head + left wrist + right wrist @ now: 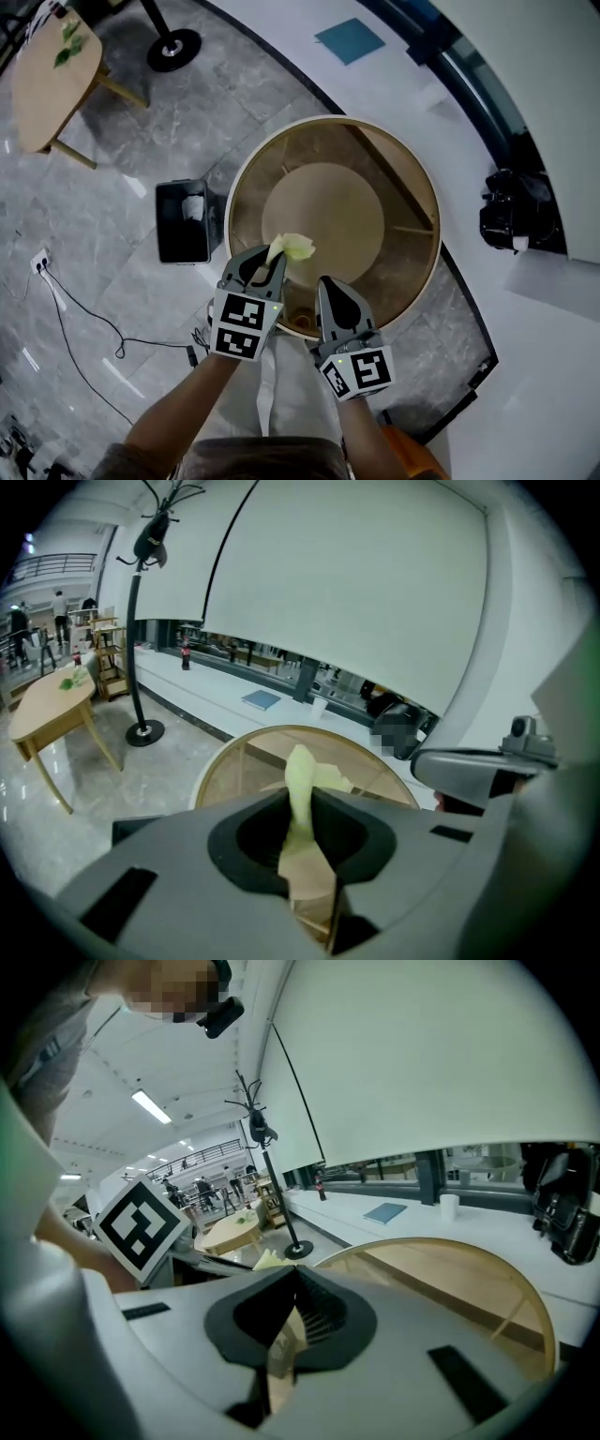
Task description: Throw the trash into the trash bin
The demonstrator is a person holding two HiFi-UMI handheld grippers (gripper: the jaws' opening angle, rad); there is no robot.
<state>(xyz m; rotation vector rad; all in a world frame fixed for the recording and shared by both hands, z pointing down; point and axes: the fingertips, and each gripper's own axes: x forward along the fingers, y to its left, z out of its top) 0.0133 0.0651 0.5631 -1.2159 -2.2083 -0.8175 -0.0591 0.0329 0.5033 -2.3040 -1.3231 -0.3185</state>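
pale yellow trash [294,247], lower end hidden inside the left gripper [264,262]

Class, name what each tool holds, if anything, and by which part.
The left tool pinches the yellow scrap by its lower end; the right tool holds nothing.

I can't make out any words, brand names or numbers from here. The only printed signs are black-and-white square code patterns on the cubes of the left gripper [270,269] and right gripper [328,285], down at six o'clock.
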